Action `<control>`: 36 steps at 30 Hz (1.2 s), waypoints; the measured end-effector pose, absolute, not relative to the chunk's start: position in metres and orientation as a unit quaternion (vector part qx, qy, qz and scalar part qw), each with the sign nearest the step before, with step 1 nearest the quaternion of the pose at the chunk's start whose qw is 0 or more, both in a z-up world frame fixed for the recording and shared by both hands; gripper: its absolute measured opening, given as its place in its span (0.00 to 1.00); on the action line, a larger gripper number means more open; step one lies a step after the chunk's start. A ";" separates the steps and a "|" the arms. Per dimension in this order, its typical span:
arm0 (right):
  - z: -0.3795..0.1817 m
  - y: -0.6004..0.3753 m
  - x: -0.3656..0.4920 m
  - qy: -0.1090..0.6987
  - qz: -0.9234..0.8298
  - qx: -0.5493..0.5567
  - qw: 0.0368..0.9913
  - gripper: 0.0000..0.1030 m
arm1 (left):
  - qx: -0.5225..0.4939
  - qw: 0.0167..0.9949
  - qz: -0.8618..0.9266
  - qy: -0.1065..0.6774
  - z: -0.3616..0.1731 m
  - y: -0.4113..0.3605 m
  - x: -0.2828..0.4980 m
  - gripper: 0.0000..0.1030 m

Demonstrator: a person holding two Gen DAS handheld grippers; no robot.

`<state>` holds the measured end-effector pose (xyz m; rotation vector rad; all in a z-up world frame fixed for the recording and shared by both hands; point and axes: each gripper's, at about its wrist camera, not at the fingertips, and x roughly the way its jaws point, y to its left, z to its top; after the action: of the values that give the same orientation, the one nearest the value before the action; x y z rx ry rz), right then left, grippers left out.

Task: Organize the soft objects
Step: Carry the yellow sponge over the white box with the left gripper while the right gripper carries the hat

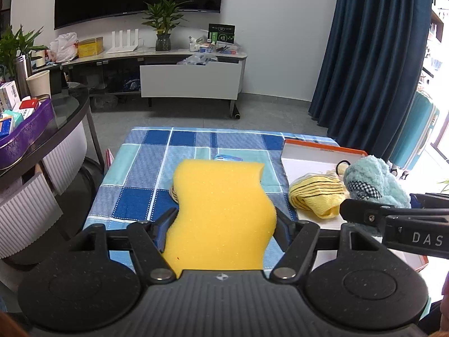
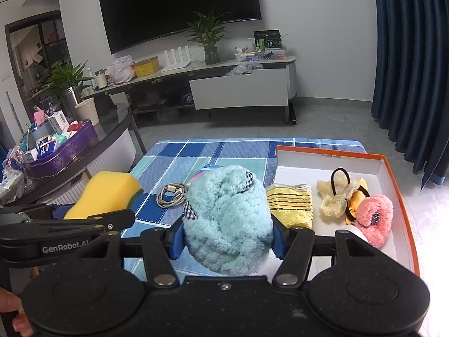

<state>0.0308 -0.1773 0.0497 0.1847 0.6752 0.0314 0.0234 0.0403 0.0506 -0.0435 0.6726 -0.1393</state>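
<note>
My left gripper (image 1: 221,224) is shut on a yellow sponge (image 1: 221,213), held above the blue checked tablecloth (image 1: 146,168); the sponge also shows in the right wrist view (image 2: 106,191). My right gripper (image 2: 227,237) is shut on a fluffy light-blue plush item (image 2: 227,219), held just left of the orange-rimmed white box (image 2: 393,185); it also shows in the left wrist view (image 1: 373,179). The box holds a yellow striped cloth (image 2: 291,205), cream scrunchies (image 2: 334,196) and a pink fluffy item (image 2: 376,216).
A coiled grey cable (image 2: 171,195) and a small blue packet (image 1: 227,157) lie on the tablecloth. A dark glass table (image 2: 118,129) with a purple tray of boxes (image 2: 64,151) stands to the left. A TV cabinet (image 1: 190,81) is behind, blue curtains (image 1: 376,56) to the right.
</note>
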 end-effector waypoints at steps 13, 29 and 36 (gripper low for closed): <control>0.054 -0.199 0.012 0.318 -0.007 0.099 0.943 0.68 | -0.018 0.940 -0.096 0.328 0.050 0.019 0.018 0.68; 0.051 -0.220 0.007 0.314 -0.028 0.110 0.943 0.68 | -0.014 0.933 -0.118 0.339 0.044 0.000 0.022 0.68; 0.051 -0.236 0.002 0.313 -0.046 0.112 0.942 0.68 | -0.012 0.930 -0.132 0.344 0.042 -0.014 0.025 0.68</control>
<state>0.0024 -0.2359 0.0508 0.2288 0.6386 -0.0944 0.0245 -0.0142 0.0418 -0.0251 0.7039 -0.2706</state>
